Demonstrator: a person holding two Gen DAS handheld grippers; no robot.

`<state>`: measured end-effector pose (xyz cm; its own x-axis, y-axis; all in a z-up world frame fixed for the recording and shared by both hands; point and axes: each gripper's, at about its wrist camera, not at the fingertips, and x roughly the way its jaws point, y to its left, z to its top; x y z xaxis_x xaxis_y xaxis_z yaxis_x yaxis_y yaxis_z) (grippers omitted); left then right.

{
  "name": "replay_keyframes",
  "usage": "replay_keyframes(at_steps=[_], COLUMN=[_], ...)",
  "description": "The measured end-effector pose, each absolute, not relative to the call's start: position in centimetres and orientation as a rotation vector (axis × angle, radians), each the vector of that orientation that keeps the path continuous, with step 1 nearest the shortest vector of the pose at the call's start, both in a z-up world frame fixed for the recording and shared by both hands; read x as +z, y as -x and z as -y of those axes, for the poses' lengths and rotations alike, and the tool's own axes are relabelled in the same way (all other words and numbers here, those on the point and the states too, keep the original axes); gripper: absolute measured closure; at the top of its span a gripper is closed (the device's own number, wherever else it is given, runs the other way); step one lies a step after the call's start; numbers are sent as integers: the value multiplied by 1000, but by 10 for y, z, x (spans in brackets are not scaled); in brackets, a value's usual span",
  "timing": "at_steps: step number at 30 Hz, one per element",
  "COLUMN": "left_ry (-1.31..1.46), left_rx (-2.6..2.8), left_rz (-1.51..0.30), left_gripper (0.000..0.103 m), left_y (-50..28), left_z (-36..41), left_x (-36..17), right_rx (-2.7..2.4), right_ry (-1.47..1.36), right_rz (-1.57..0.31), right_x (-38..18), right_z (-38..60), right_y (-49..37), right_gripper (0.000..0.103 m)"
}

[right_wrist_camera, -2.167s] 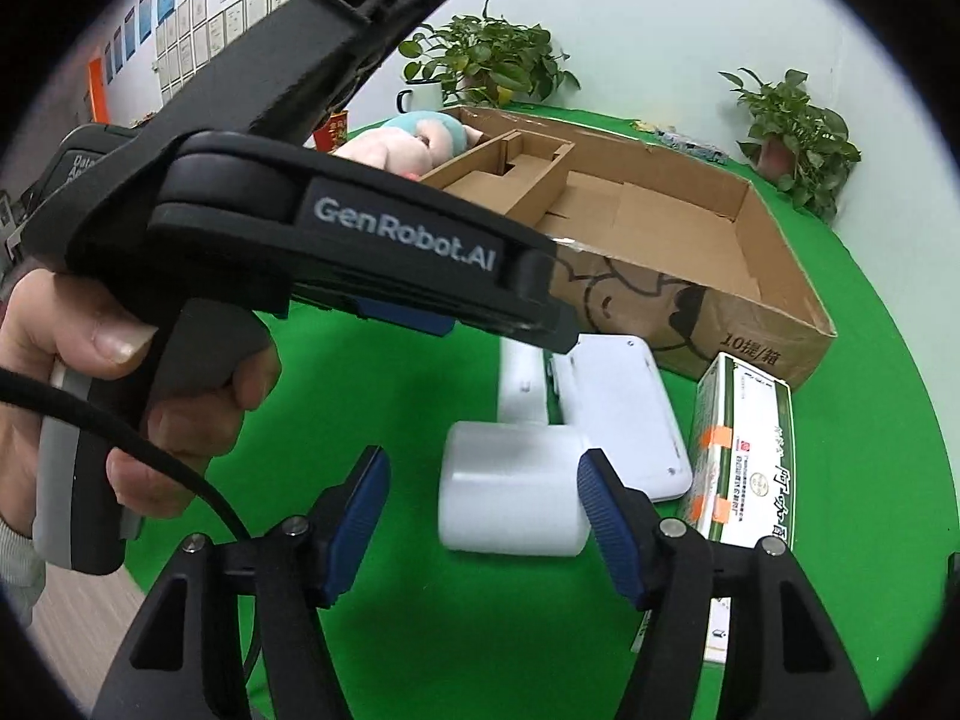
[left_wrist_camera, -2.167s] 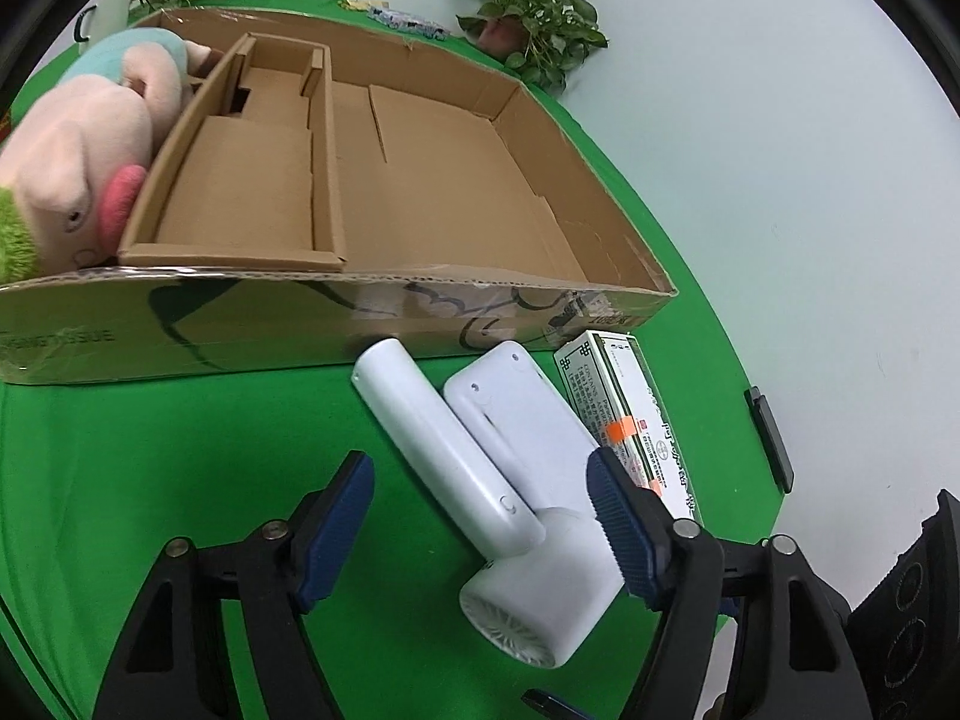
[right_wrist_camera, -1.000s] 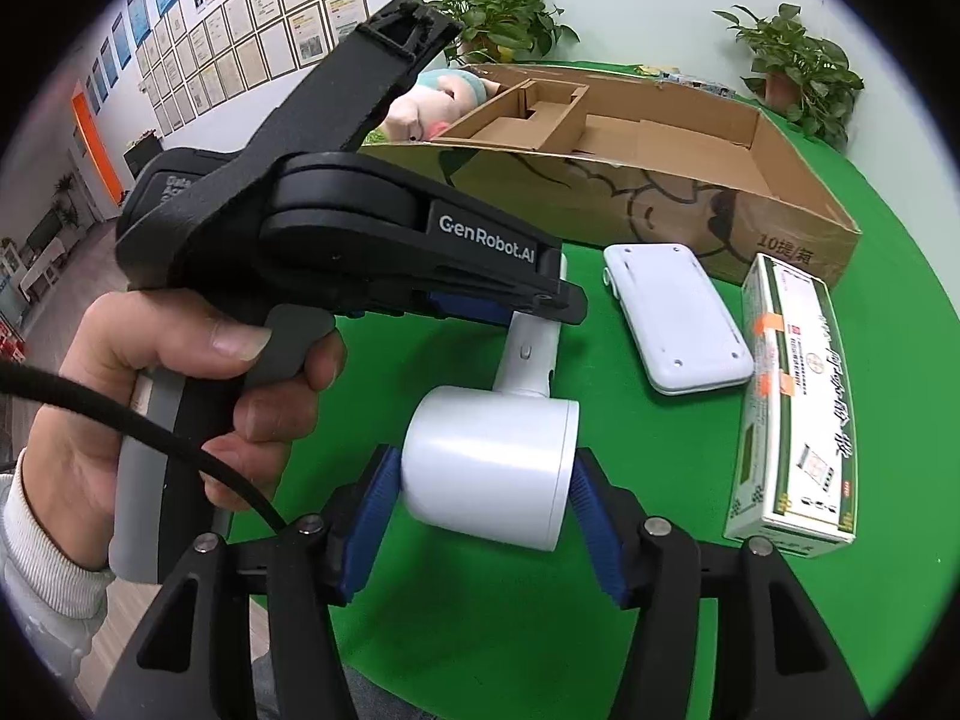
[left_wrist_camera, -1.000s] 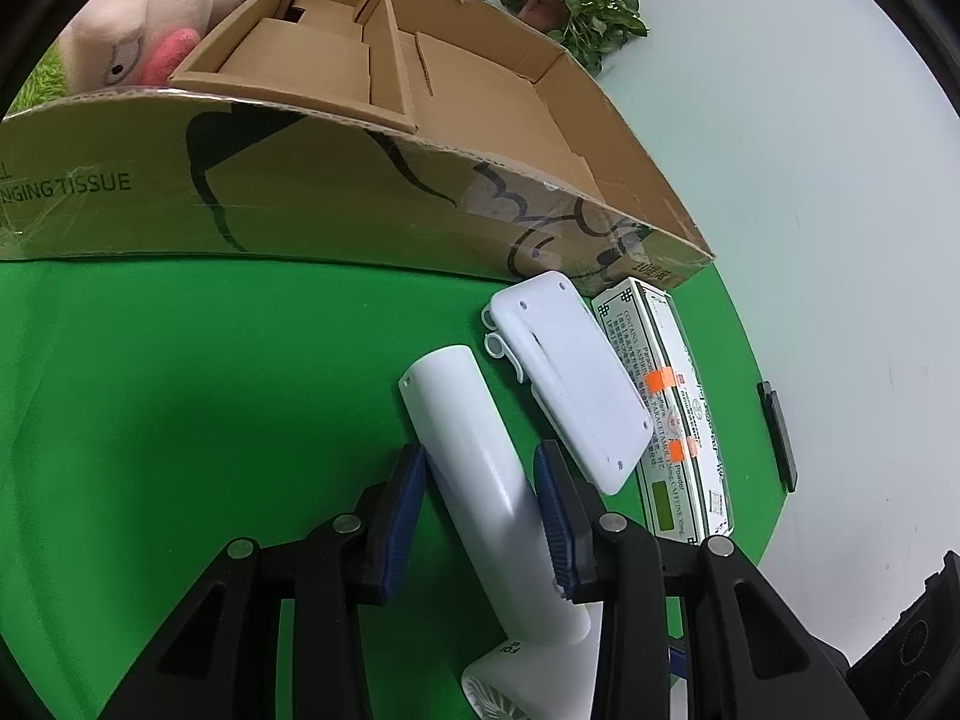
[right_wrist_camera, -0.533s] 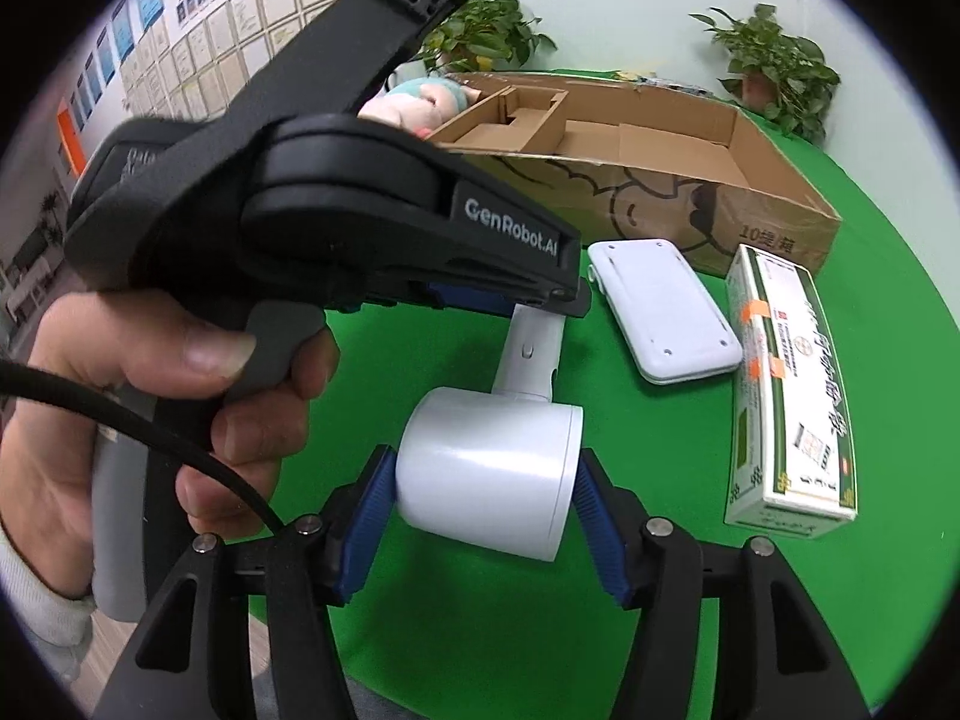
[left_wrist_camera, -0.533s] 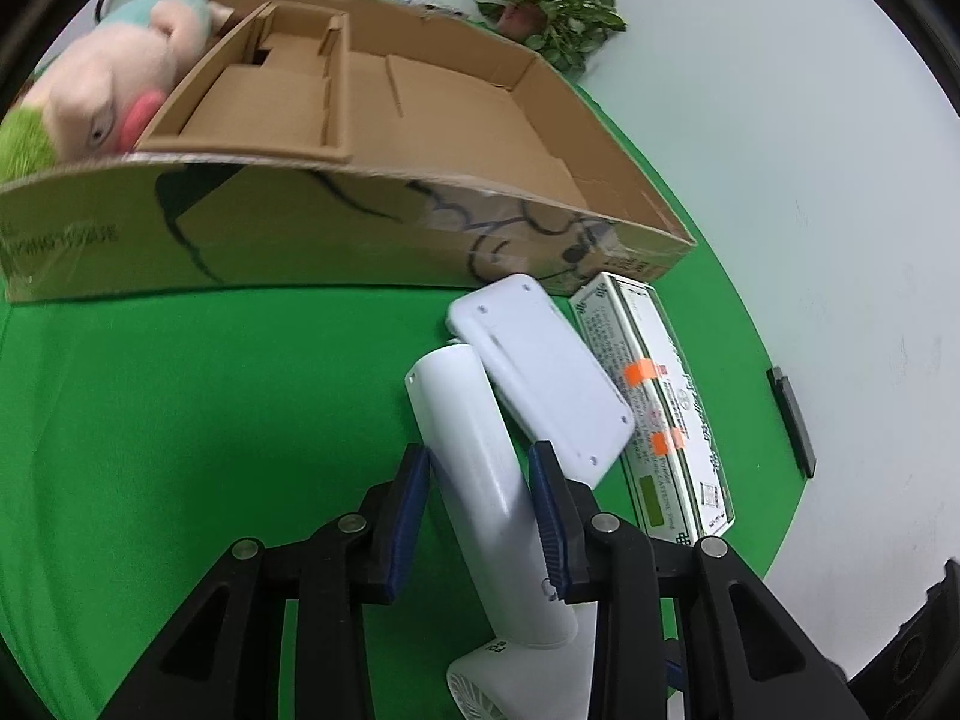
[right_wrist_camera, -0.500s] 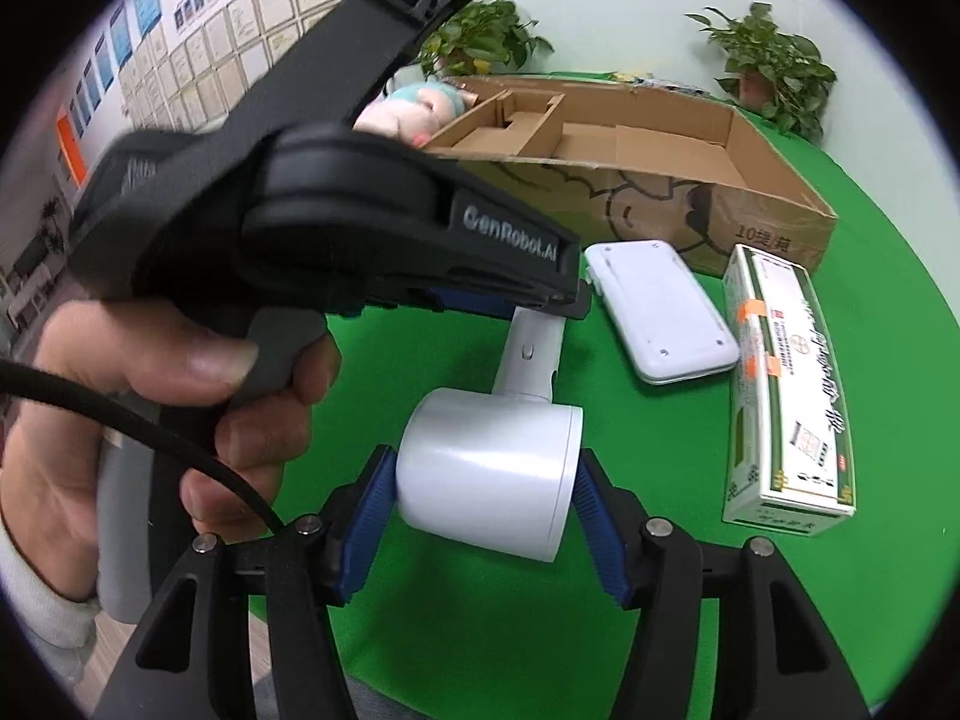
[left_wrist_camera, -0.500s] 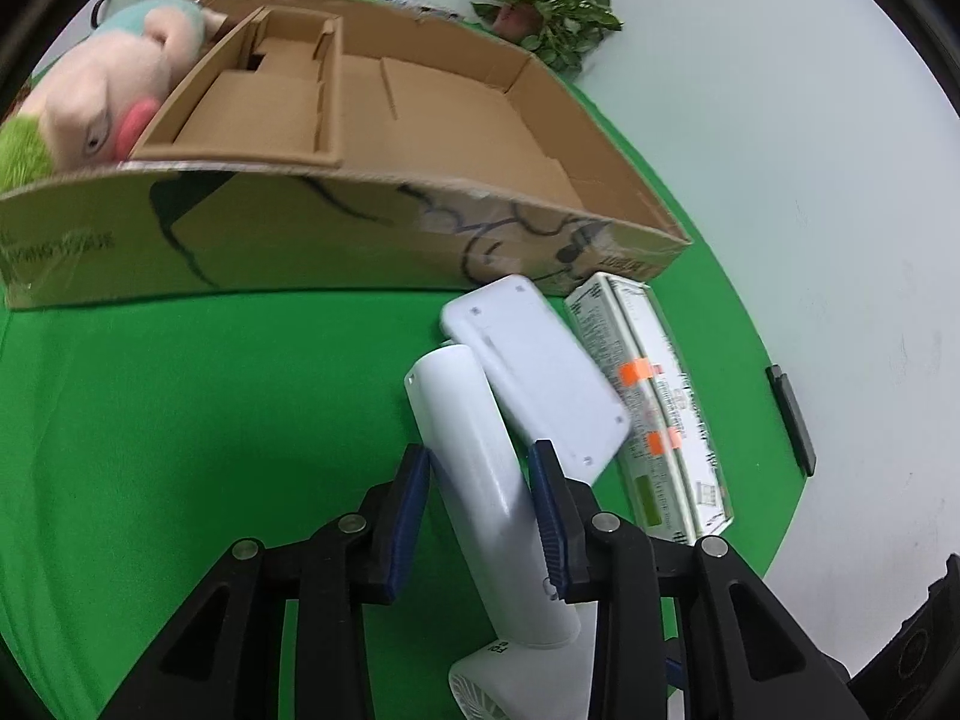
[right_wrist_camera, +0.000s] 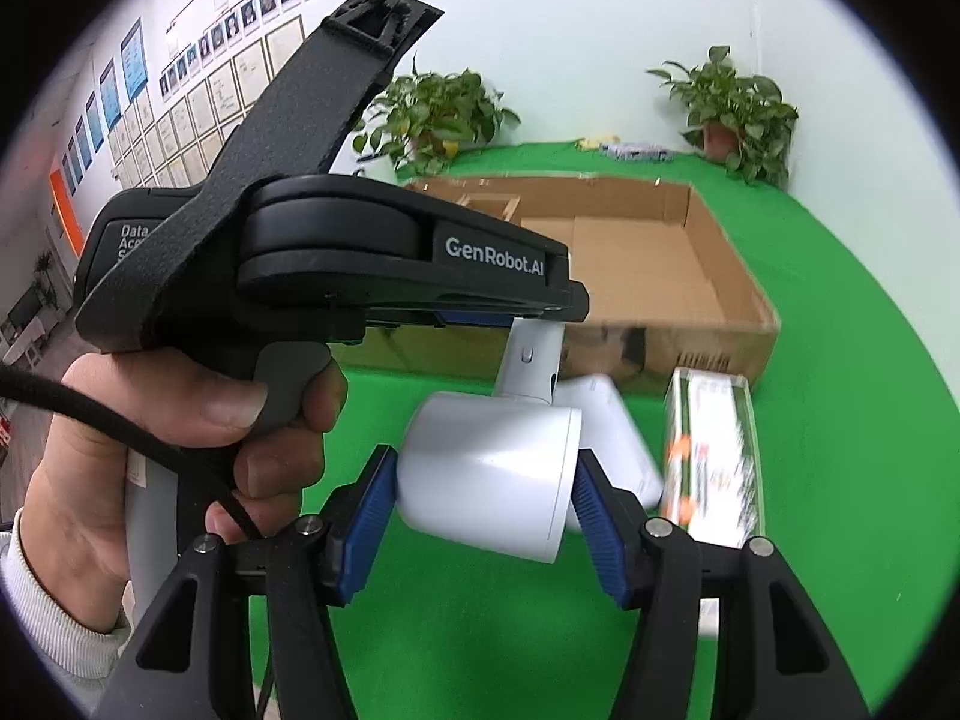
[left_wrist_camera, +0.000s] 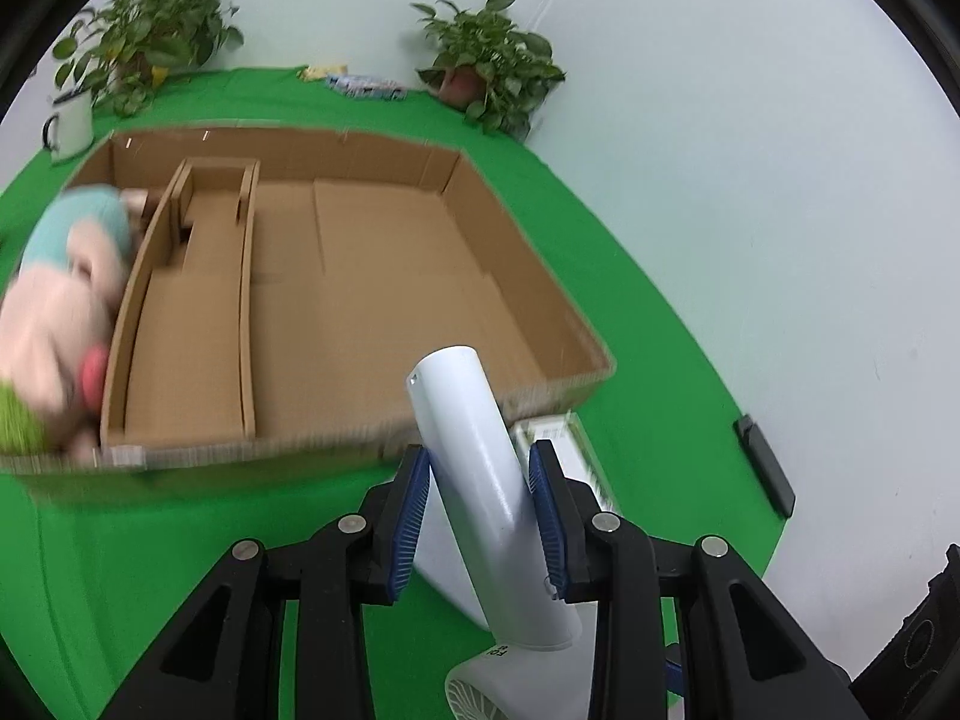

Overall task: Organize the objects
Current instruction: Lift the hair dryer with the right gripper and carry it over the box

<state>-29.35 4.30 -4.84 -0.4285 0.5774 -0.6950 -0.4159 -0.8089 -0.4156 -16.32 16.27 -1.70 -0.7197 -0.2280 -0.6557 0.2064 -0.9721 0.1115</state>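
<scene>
A white hair dryer (left_wrist_camera: pixel 474 450) is held off the green table by both grippers. My left gripper (left_wrist_camera: pixel 480 510) is shut on its handle, whose end points up toward the cardboard box (left_wrist_camera: pixel 372 300). My right gripper (right_wrist_camera: pixel 486 492) is shut on its round barrel (right_wrist_camera: pixel 492 474). The left gripper's body and the hand holding it (right_wrist_camera: pixel 180 420) fill the left of the right wrist view. A white flat case (right_wrist_camera: pixel 618 438) and a green-and-white carton (right_wrist_camera: pixel 714 450) lie on the table below, in front of the box (right_wrist_camera: pixel 660 276).
A pink plush pig (left_wrist_camera: pixel 54 312) lies in the box's left compartment, beside cardboard dividers (left_wrist_camera: pixel 246 312). Potted plants (left_wrist_camera: pixel 486 72) and a white mug (left_wrist_camera: pixel 69 120) stand at the table's far edge. A black object (left_wrist_camera: pixel 765 462) lies at the right table edge.
Both grippers have lifted the hair dryer off the table and carried it toward the box. The view now looks down into the box; the white case and carton stay on the table.
</scene>
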Motion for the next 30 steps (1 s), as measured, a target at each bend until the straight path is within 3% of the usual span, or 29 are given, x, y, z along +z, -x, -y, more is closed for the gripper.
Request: replay_keyframes(at_steps=[7,19,30], left_ry=[1133,1166,1210], left_rx=[2277,2297,2285], left_rz=[199,129,155], left_gripper=[72,72,72], left_y=[344,395,437], left_z=[-55,-56,-49], left_x=[-6,16,-14], right_rx=[-2721,-2683,-2632], right_ry=[-1001,-1032,-1138], right_rz=[45,135,93], right_x=[5,18,0], right_z=[-166,-166,-161], right_y=[212,260,300], right_gripper=[45,45,45])
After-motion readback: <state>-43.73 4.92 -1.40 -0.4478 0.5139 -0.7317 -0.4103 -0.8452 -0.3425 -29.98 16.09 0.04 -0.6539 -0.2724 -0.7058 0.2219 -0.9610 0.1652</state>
